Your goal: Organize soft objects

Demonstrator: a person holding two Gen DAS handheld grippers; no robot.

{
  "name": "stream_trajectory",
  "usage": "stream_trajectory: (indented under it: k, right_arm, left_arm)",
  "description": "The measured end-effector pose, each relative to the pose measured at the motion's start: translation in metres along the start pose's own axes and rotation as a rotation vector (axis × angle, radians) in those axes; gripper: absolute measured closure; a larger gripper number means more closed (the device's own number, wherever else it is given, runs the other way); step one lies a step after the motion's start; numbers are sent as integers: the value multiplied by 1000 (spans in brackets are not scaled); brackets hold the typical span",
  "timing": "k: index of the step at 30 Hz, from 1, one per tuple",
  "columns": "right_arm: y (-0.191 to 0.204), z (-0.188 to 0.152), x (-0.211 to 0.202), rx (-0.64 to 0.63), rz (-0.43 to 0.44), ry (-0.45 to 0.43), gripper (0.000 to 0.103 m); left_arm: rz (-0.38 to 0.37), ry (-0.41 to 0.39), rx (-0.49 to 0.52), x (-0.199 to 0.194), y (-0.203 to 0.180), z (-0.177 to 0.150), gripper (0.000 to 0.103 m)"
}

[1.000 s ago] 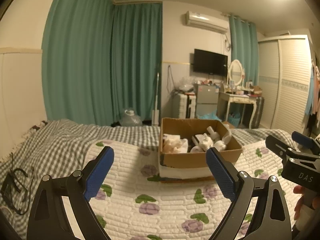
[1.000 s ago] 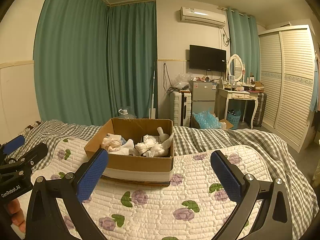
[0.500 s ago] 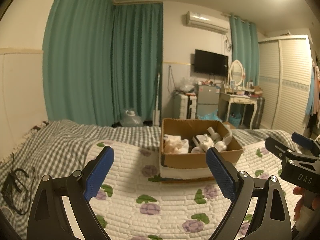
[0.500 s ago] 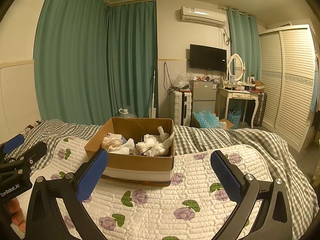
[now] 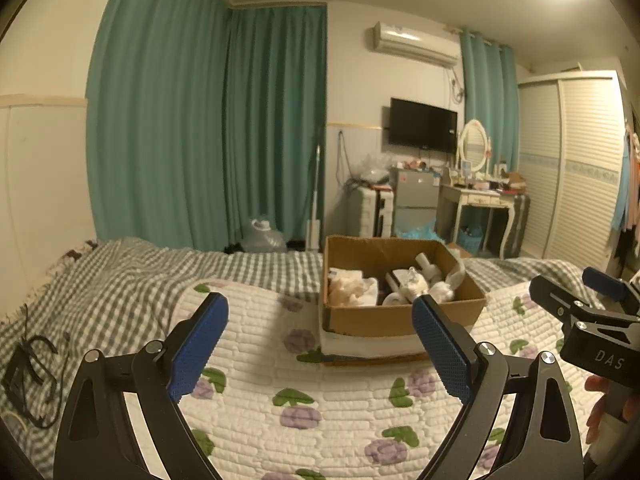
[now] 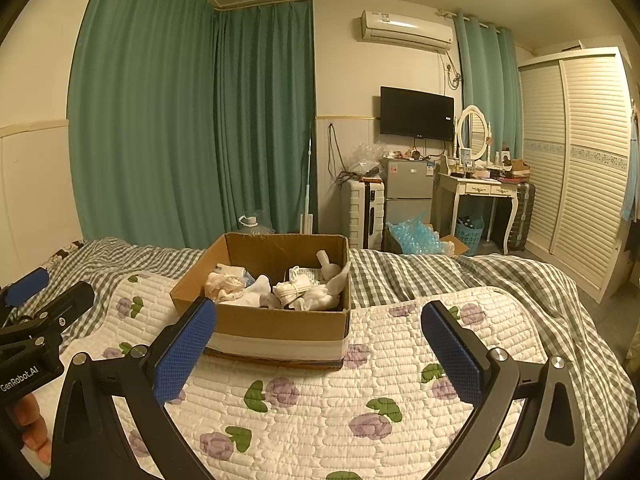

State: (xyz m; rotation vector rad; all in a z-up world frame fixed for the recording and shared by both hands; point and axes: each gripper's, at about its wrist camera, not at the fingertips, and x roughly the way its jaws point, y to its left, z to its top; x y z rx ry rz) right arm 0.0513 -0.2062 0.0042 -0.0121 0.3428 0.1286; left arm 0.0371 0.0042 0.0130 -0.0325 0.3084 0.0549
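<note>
Left wrist view: left tool (image 5: 320, 334) gaping wide, holding nothing, cardboard box (image 5: 400, 322) of soft objects (image 5: 404, 286) mid-bed on the quilt (image 5: 320, 400). Right wrist view: right tool (image 6: 318, 340) equally wide and empty, so my worry is a grab snagging several tangled pieces together.

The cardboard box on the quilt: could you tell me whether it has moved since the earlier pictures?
No. The cardboard box sits over the same flower prints of the quilt as before.
</note>
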Motion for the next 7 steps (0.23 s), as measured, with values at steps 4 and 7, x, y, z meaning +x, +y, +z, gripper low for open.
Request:
stream_trajectory:
  k: [4,7]
  right_arm:
    - [0,0,0,0,1,0,0]
    - [0,-1,0,3,0,1,0]
  left_arm:
    - [-3,11,-11,-1,1,0,9]
    - [-8,16,-21,-1,3,0,9]
